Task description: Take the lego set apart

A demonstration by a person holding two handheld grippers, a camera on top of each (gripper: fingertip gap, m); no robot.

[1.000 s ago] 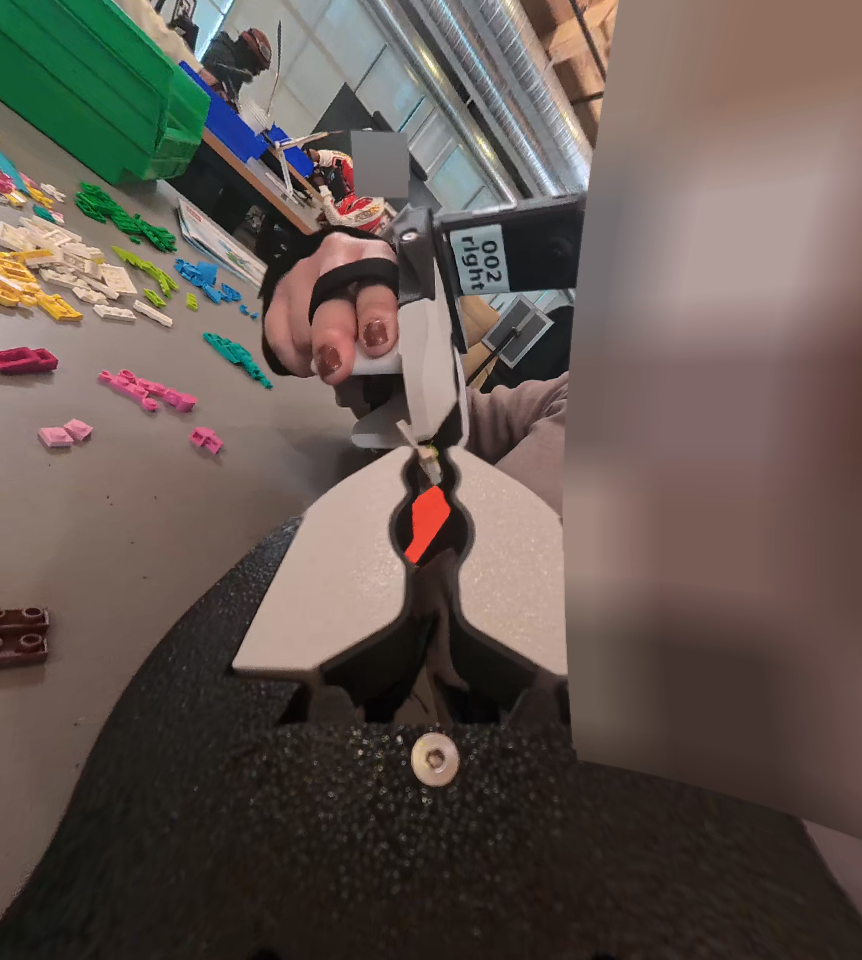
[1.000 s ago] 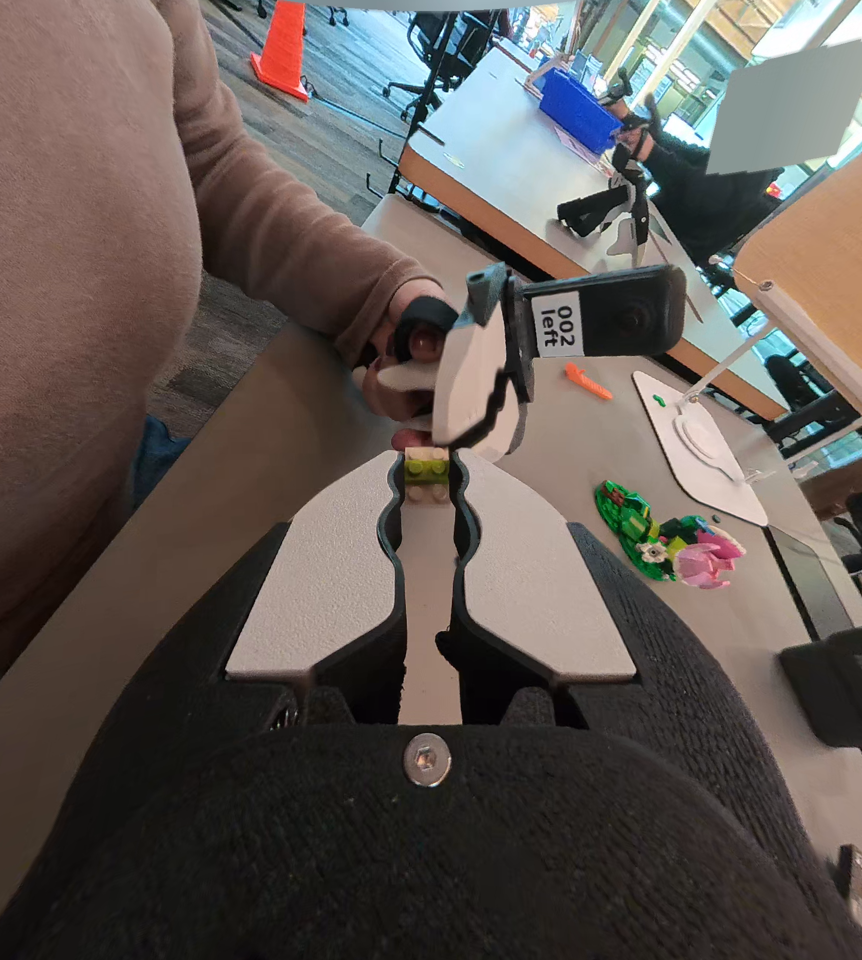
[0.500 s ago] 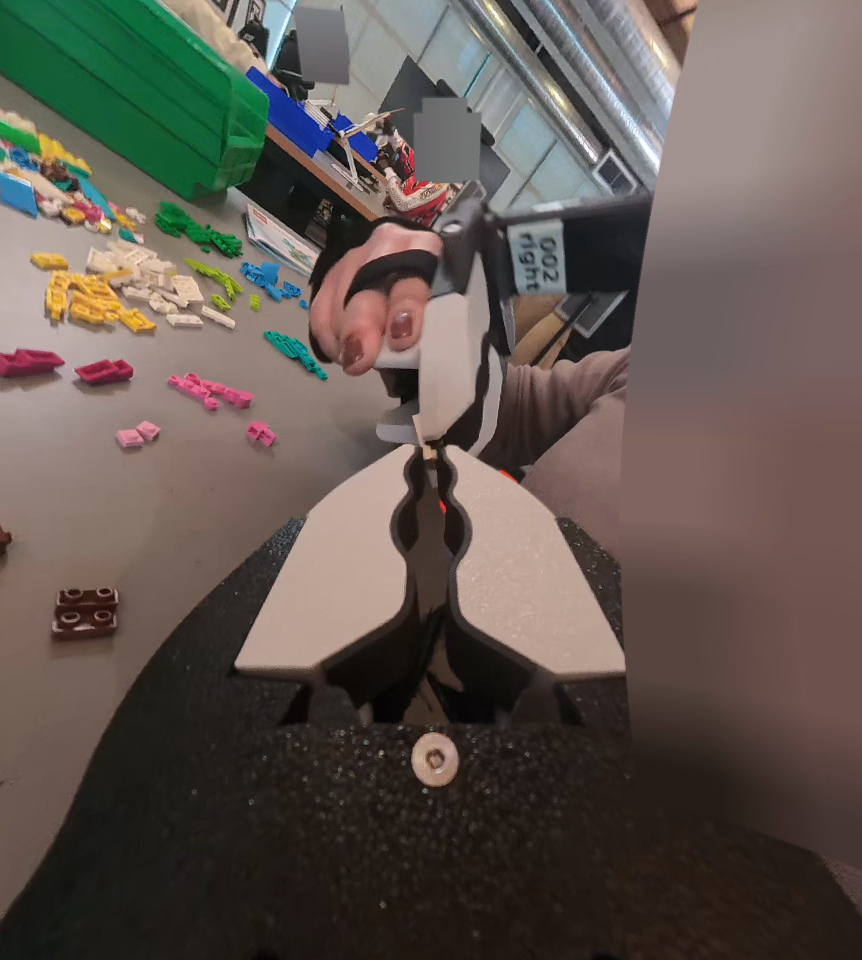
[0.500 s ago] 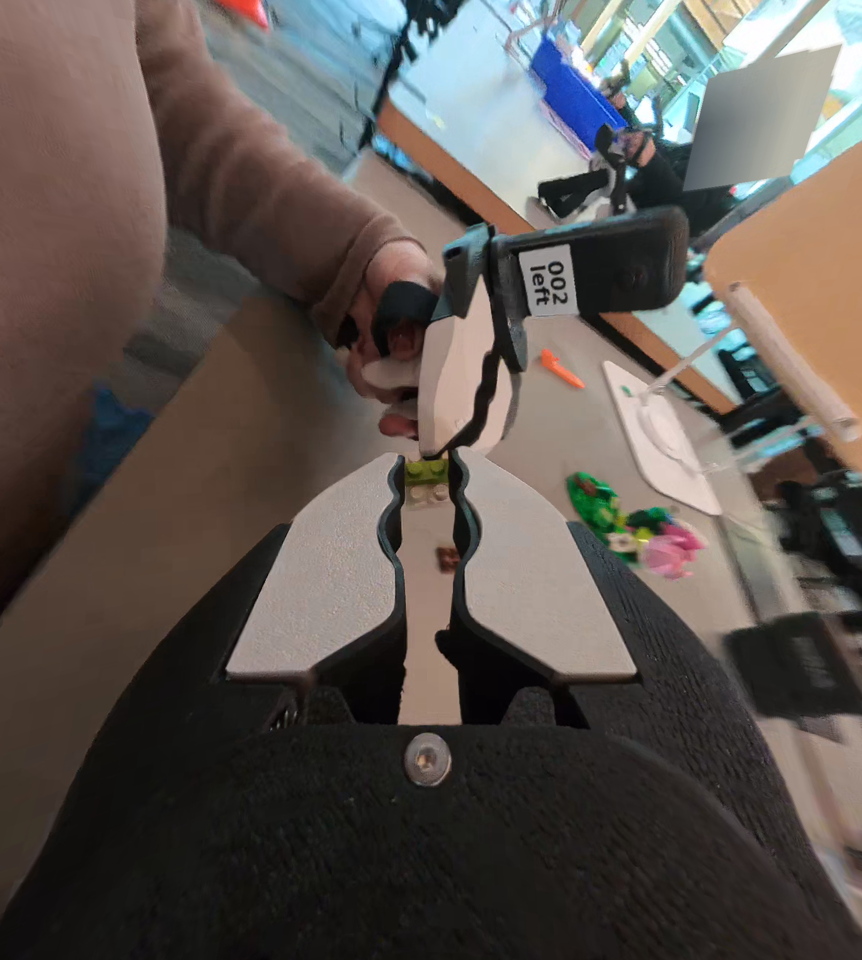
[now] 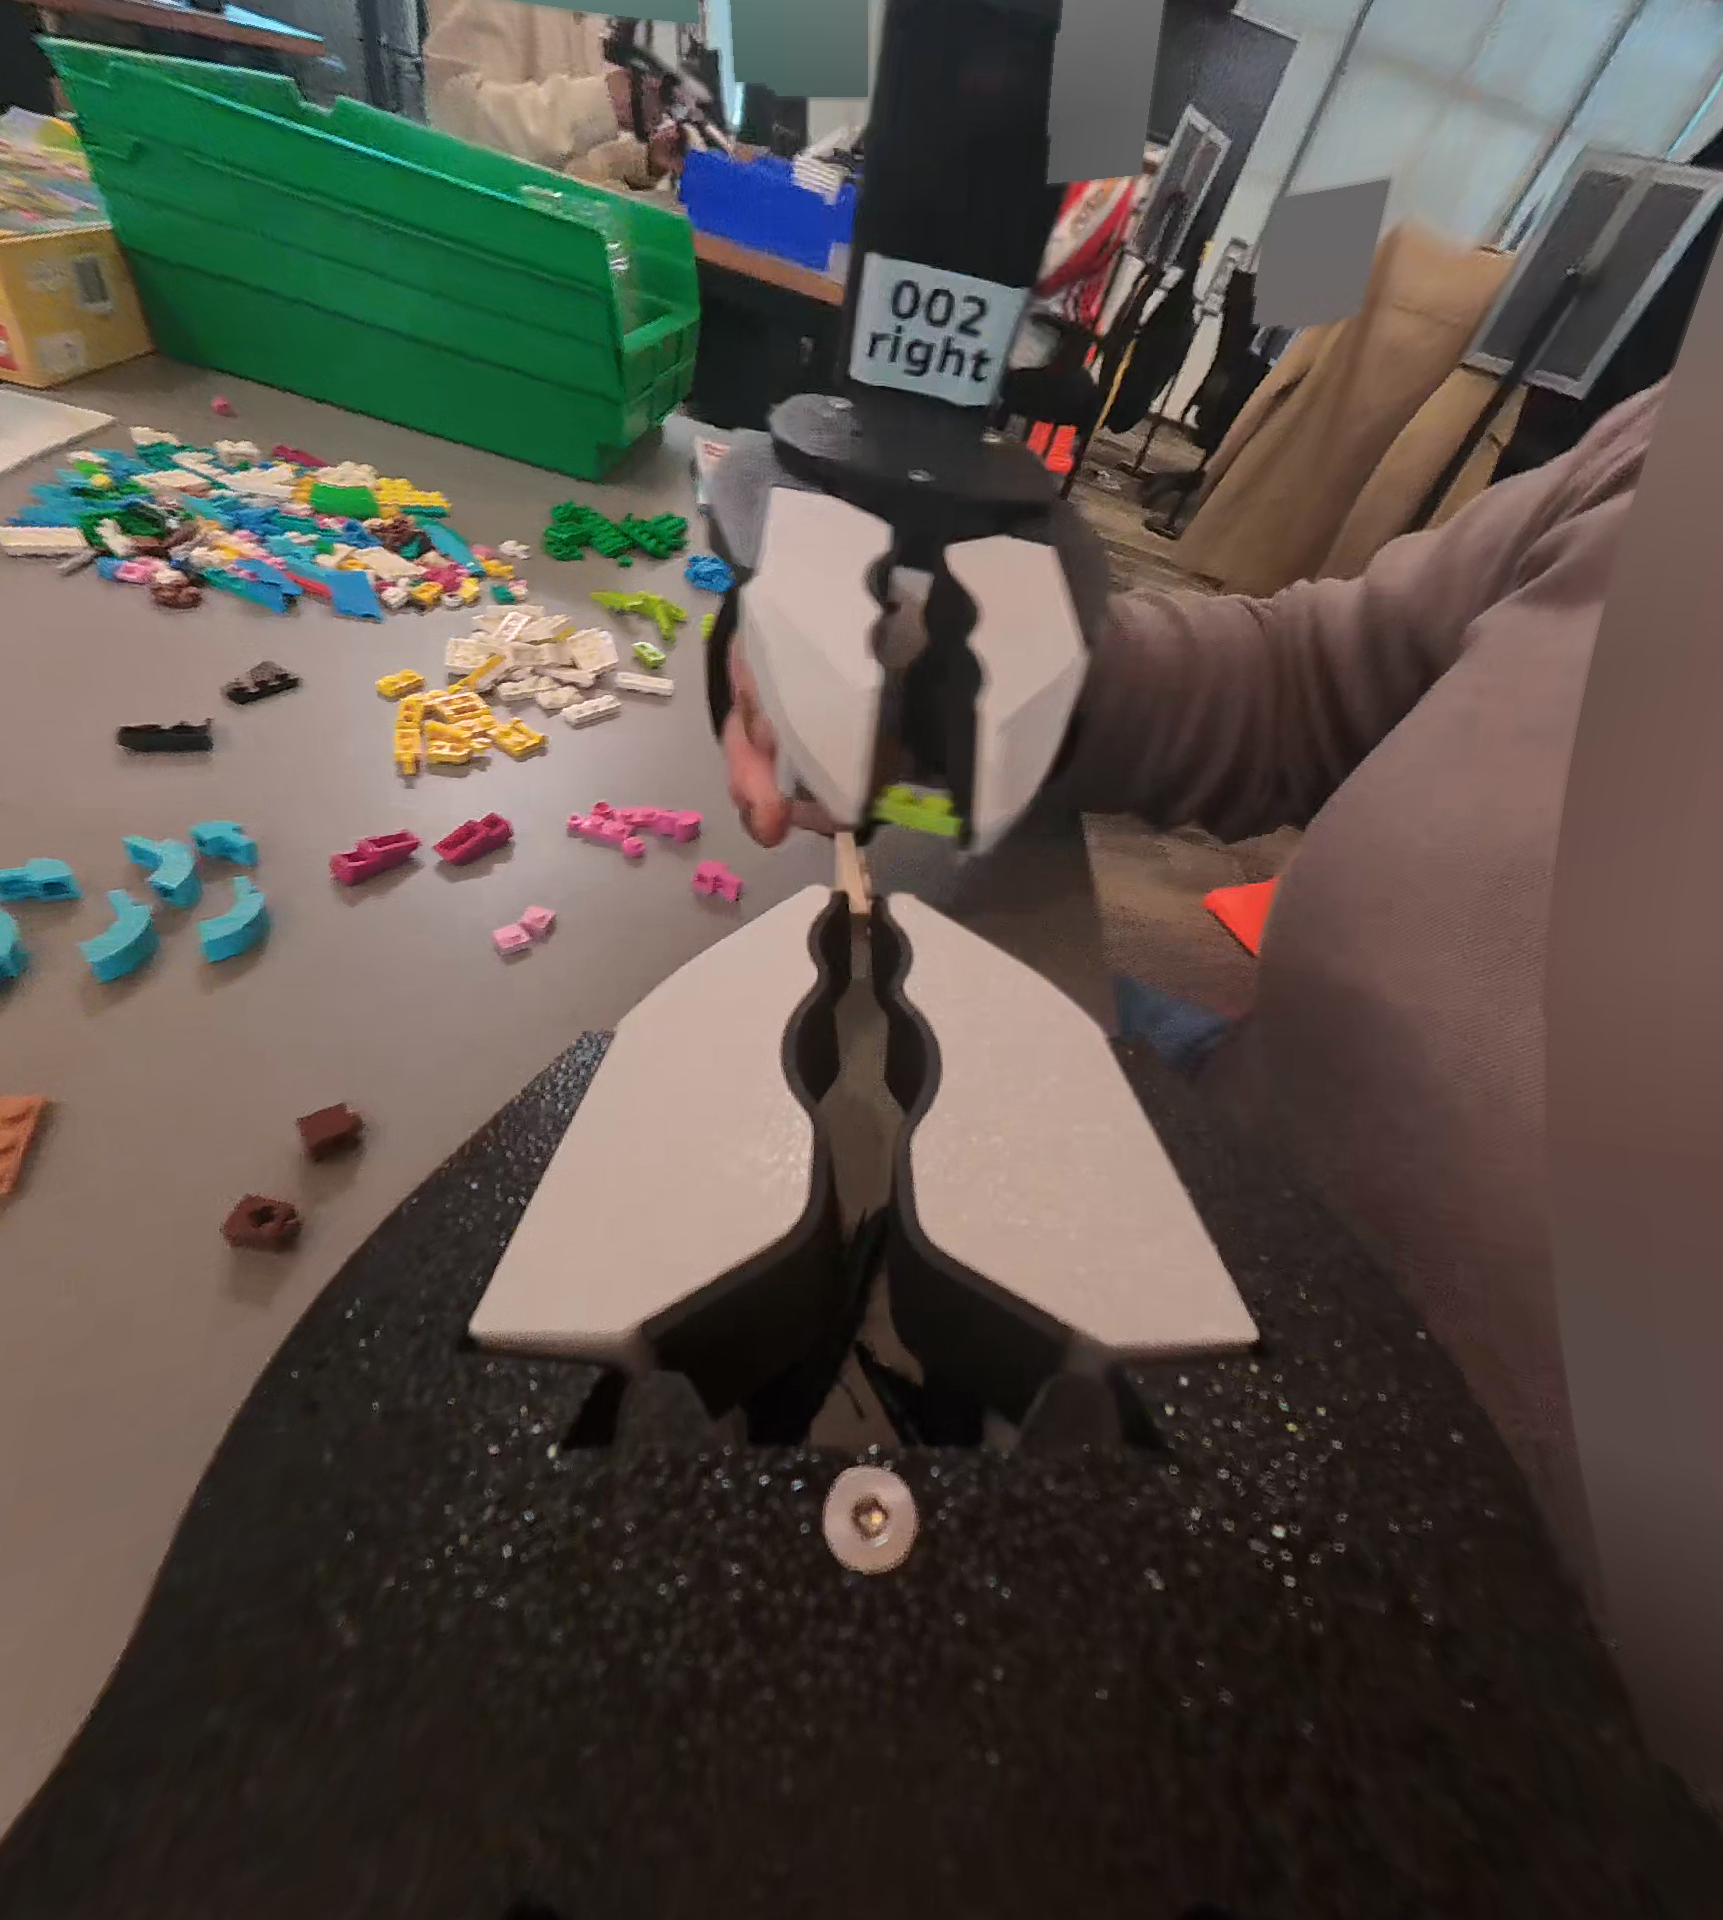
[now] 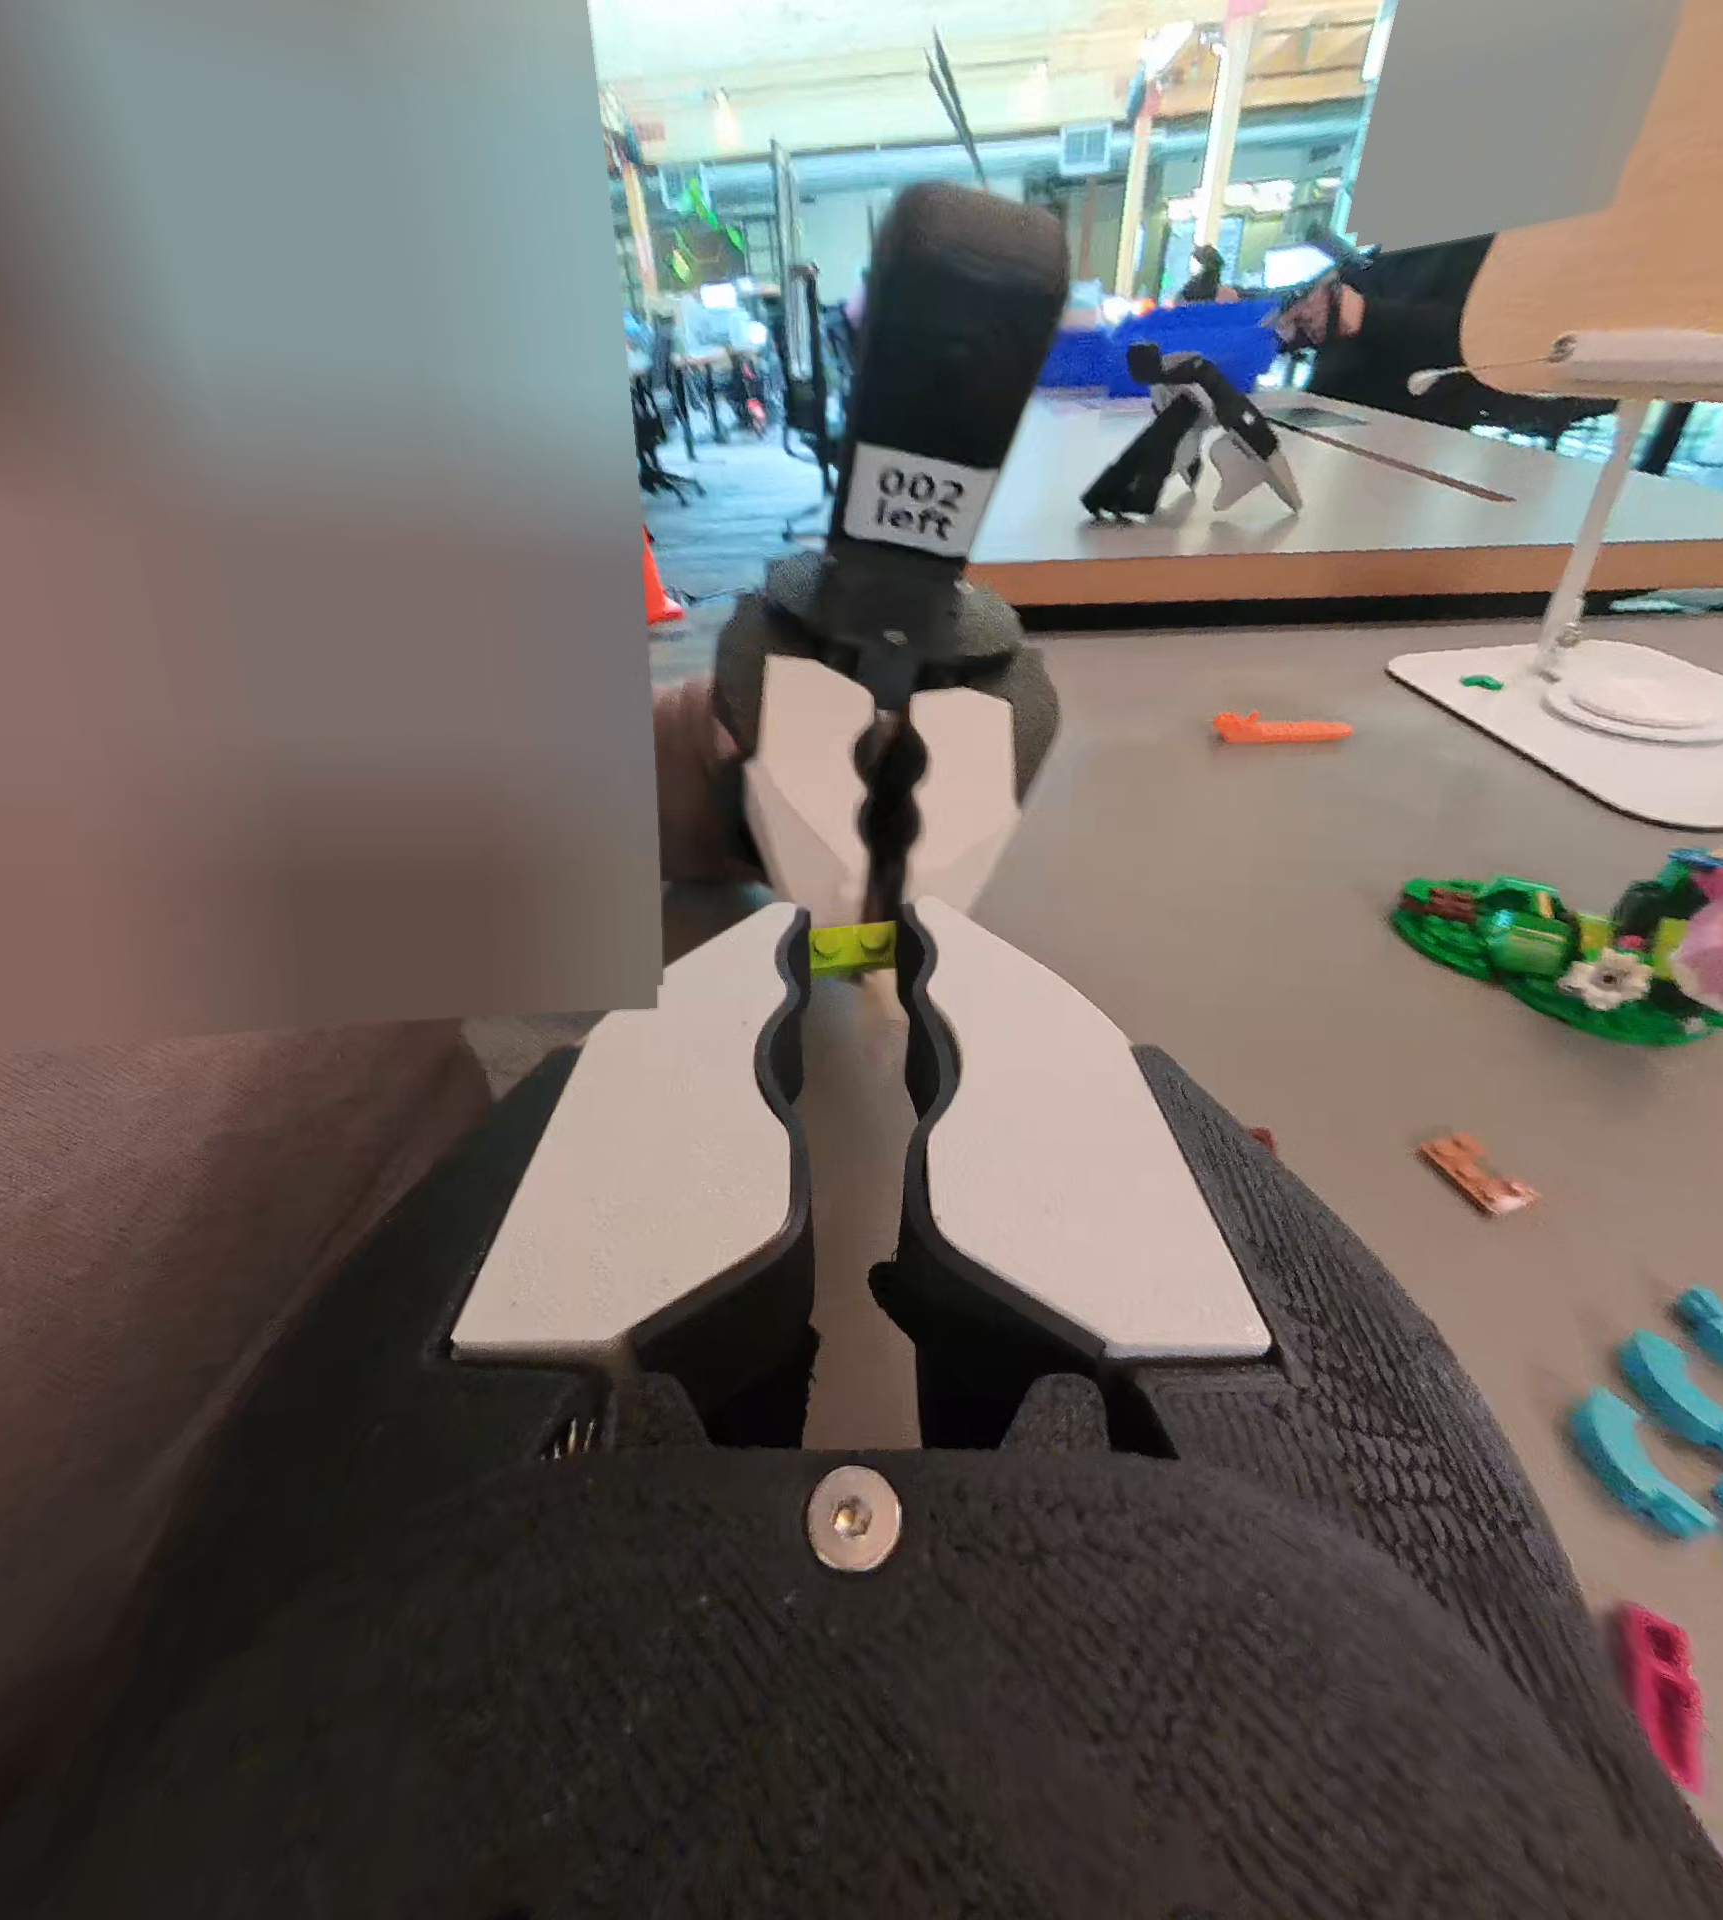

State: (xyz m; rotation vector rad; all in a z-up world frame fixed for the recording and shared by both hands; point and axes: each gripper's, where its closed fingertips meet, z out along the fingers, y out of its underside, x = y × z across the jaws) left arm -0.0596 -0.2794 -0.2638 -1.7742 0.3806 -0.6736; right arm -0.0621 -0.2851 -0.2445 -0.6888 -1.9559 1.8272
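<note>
Lego pieces are pinched tip to tip above the bench [image 5: 161,1299]: a lime plate [image 6: 852,948] by the right hand-held gripper [image 6: 854,940], a tan plate [image 5: 853,883] by the left hand-held gripper [image 5: 855,912].

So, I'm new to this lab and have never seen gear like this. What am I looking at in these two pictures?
There is no robot here. A person holds a pair of hand-worked tongs in each hand, and each pair carries a camera looking along its own two fingers. One picture comes from the left tongs, the other from the right tongs; each also shows the other pair facing it. The right tongs are shut on a lime green brick. The left tongs pinch a thin tan piece. The two pieces sit close together; whether they are joined is unclear. On the grey table lie sorted loose bricks: curved blue pieces, yellow pieces, and a green and pink flower model not yet taken apart.
</note>
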